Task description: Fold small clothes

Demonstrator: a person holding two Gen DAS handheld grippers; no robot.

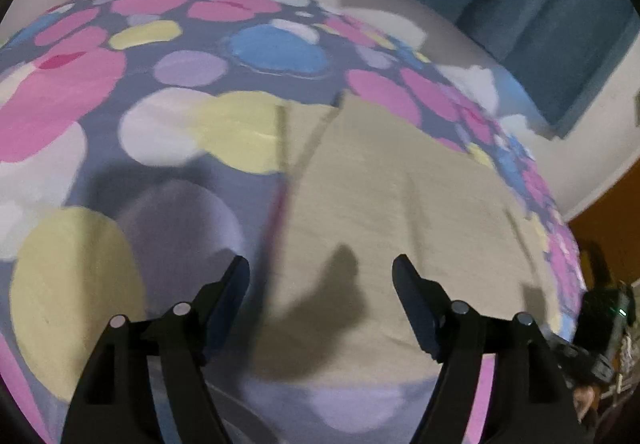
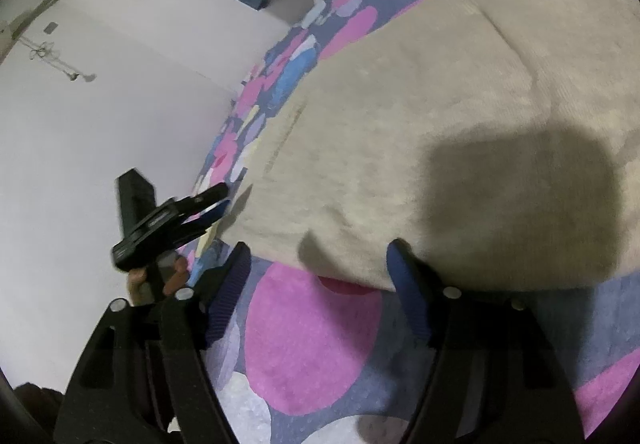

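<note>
A bed covered in a grey sheet printed with big pink, yellow, blue and lilac blobs (image 1: 168, 60) fills both views, with a pale wall (image 2: 100, 116) beside it. On the sheet lies the task's thing, a beige, soft knitted garment (image 1: 400, 180), spread fairly flat with its near edge toward both tools; which garment it is I cannot tell.

The left gripper (image 1: 320, 276) hovers over the garment's near left part, fingers wide with nothing between them. The right gripper (image 2: 318, 256) sits at the garment's near hem, fingers wide too, one tip just at the fabric edge but not pinching it.

This looks like the pause between folds: the cloth is laid out and both tools are free. The next move likely calls for each gripper to close on an edge or corner, then lift and carry it across evenly.
</note>
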